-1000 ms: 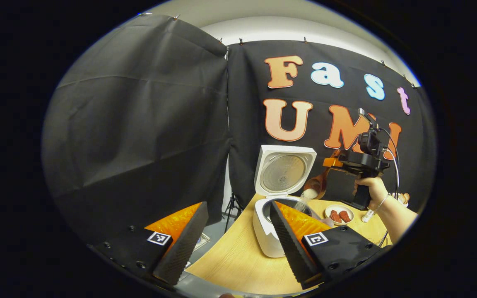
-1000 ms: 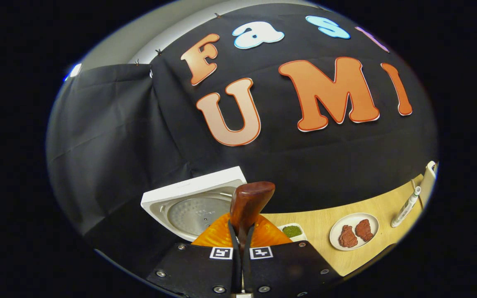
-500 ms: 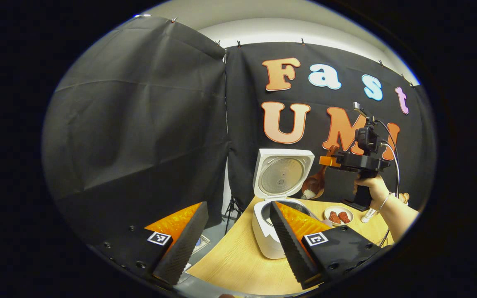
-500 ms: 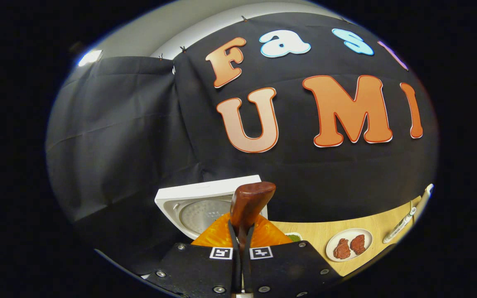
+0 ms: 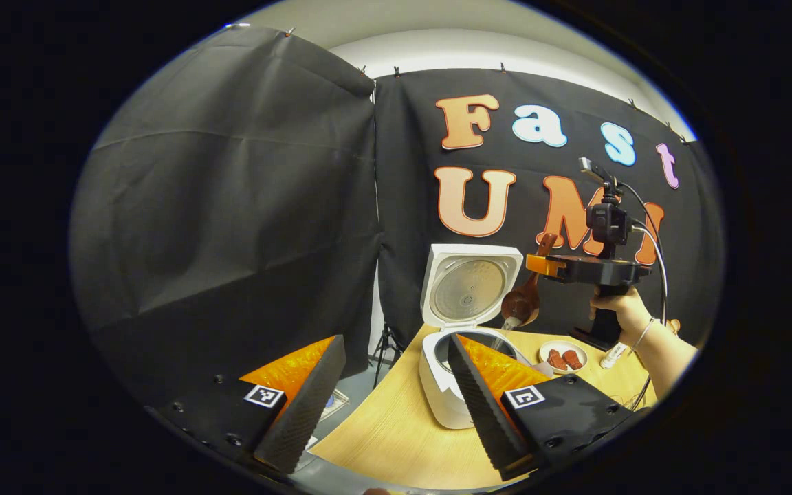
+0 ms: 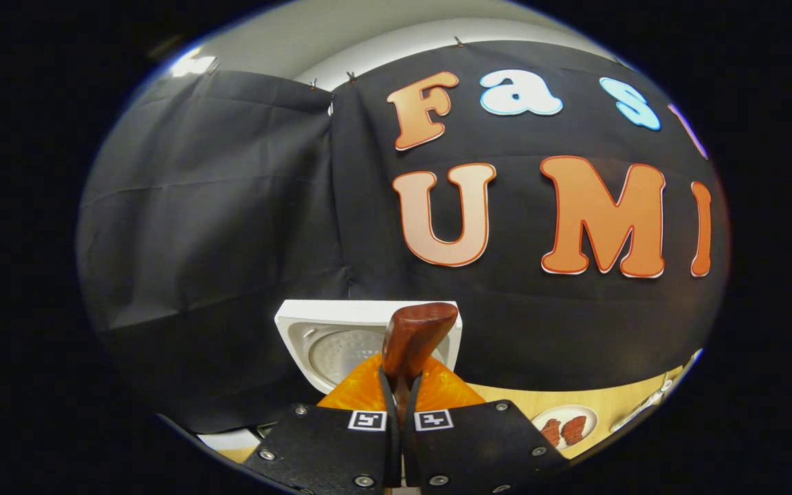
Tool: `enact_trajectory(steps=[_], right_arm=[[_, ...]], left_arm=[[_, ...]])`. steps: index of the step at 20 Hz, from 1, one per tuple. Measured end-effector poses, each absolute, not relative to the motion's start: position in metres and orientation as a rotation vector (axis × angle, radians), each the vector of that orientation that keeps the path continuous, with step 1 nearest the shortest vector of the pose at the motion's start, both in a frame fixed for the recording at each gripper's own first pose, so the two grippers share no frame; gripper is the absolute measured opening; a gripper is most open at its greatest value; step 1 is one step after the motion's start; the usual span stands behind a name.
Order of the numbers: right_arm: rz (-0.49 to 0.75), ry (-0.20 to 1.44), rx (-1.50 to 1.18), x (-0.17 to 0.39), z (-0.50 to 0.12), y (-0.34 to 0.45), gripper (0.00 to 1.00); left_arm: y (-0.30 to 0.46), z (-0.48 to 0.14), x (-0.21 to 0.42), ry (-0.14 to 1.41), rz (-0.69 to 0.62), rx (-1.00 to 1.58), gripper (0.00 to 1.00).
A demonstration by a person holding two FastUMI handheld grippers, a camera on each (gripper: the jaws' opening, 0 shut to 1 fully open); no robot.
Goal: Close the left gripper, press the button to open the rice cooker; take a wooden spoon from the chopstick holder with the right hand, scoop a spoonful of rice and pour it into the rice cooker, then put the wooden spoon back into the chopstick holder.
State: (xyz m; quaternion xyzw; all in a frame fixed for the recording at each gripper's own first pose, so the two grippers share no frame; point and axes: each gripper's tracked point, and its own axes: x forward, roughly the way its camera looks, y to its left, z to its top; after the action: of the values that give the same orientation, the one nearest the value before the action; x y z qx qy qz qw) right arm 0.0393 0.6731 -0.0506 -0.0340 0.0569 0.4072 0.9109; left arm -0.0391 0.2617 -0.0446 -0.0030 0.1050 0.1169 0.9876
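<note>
A white rice cooker (image 5: pixel 441 385) stands on the wooden table with its lid (image 5: pixel 468 283) raised; the lid (image 6: pixel 327 337) also rises behind my right gripper in the right gripper view. My right gripper (image 6: pixel 401 386) is shut on the handle of a brown wooden spoon (image 6: pixel 413 337). In the left gripper view that gripper (image 5: pixel 540 265) hangs above the cooker in a person's hand (image 5: pixel 614 313). The spoon (image 5: pixel 521 302) tips bowl-down, and a thin stream of rice falls from it into the pot. My left gripper (image 5: pixel 386 388) is open near the table's front edge, with nothing between its fingers.
A small white plate (image 5: pixel 562 356) with two reddish pieces sits right of the cooker, also the plate (image 6: pixel 566 427) low in the right gripper view. A white pen-like object (image 5: pixel 612 354) lies beside it. A tripod foot (image 5: pixel 386 340) stands on the floor beyond the table's left edge.
My right gripper has risen and tilted further, lifting the spoon higher above the pot. The rice on the spoon has dwindled to a thin stream. The left gripper has barely moved.
</note>
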Motion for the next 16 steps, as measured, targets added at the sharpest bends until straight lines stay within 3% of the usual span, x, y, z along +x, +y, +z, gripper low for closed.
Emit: enact_trajectory(steps=[9,16], right_arm=[[0.852,0.063,-0.187,0.034,-0.059,0.68,0.0],[0.808,0.169,-0.028,0.047,-0.062,0.656,0.01]], left_arm=[[0.267,-0.046,-0.037,0.219,0.244,-0.004,1.0],[0.26,-0.043,-0.035,0.216,0.232,0.001,1.0]])
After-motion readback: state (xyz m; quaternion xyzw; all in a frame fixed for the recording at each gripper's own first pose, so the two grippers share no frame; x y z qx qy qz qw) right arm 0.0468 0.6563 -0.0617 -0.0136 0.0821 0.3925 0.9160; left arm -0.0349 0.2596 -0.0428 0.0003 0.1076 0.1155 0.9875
